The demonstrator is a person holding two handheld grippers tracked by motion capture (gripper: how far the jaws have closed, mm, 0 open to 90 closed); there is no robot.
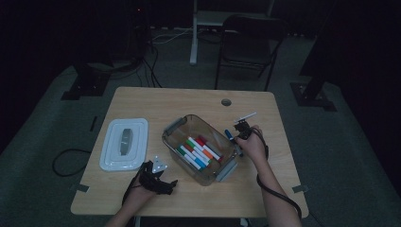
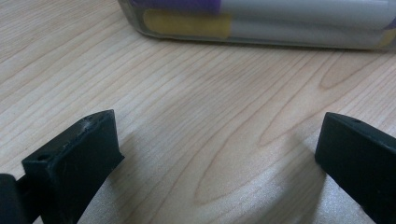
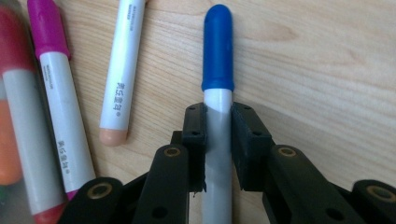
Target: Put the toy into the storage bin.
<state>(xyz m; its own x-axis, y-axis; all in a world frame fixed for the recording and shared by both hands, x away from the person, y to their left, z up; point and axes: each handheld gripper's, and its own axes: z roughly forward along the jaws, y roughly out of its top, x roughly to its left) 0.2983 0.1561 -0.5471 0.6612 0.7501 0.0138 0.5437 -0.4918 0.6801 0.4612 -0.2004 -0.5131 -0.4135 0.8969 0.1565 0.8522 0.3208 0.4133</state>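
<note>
The right claw [image 3: 218,128] pinches one blue-capped marker [image 3: 217,70] just right of the bin [image 1: 176,126]; two markers lie beside it. The left claw [image 2: 210,154] is spread over bare tabletop [image 2: 196,107].

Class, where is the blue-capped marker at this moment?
The blue-capped marker is clamped in the right hand-held gripper, on the table just right of the clear bin in the high view.

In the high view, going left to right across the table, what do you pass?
White lid → left gripper, jaws open → clear bin of markers → right gripper, shut on the blue marker.
</note>
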